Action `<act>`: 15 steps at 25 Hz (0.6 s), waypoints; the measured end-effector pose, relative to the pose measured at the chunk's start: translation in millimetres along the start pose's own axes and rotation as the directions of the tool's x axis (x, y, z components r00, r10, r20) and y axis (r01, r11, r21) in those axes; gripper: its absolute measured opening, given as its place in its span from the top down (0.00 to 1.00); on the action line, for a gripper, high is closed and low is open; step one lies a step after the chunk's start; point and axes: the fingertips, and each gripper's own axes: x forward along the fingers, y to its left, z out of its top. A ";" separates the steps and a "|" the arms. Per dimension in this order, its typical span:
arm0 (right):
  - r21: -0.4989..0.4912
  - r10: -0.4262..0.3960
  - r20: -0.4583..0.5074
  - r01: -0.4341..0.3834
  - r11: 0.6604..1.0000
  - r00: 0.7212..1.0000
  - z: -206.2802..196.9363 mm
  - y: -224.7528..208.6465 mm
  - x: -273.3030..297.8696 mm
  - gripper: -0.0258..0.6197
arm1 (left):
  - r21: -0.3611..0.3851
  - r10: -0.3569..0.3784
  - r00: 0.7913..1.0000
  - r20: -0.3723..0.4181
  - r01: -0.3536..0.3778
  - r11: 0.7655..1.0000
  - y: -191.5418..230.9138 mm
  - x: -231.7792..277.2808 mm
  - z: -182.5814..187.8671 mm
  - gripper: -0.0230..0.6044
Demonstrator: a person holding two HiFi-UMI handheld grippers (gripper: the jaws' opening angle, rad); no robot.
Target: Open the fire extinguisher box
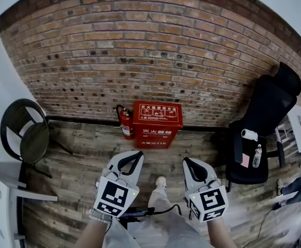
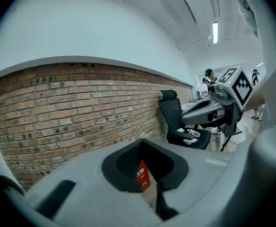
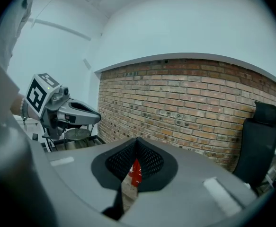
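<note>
Brick wall (image 1: 140,45) behind, plank floor (image 1: 78,149) underfoot. Red fire extinguisher box (image 1: 158,119) stands on the floor against the wall, apparently not yet opened, long side along the wall. It lies ahead of both tongs, centred between them, well apart. An extinguisher (image 1: 125,124) stands just left of it. Left tongs (image 1: 136,154) closed, empty. Right tongs (image 1: 189,161) closed, empty. Left looks slightly nearer.

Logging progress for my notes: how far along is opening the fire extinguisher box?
Done: nothing yet; the red fire extinguisher box stands closed by the brick wall, an extinguisher beside it. In hand: nothing; the left gripper and right gripper are both shut and empty, held short of the box. Left: reach the box and open it.
</note>
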 end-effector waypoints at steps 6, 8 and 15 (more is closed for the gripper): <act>-0.001 0.020 0.004 -0.020 1.000 1.000 -0.2 -23.8 26.8 0.95 | 0.001 0.015 1.000 -0.018 -0.015 1.000 10.7 27.8 -0.6 0.96; 0.003 0.030 0.000 -0.030 1.000 1.000 -0.5 -32.9 38.8 0.95 | -0.003 0.020 0.999 -0.028 -0.020 1.000 16.4 39.0 -0.7 0.96; 0.010 0.075 -0.023 -0.075 0.997 0.997 -0.6 -69.4 84.5 0.95 | -0.018 0.040 0.997 -0.060 -0.041 0.999 39.4 86.8 1.8 0.96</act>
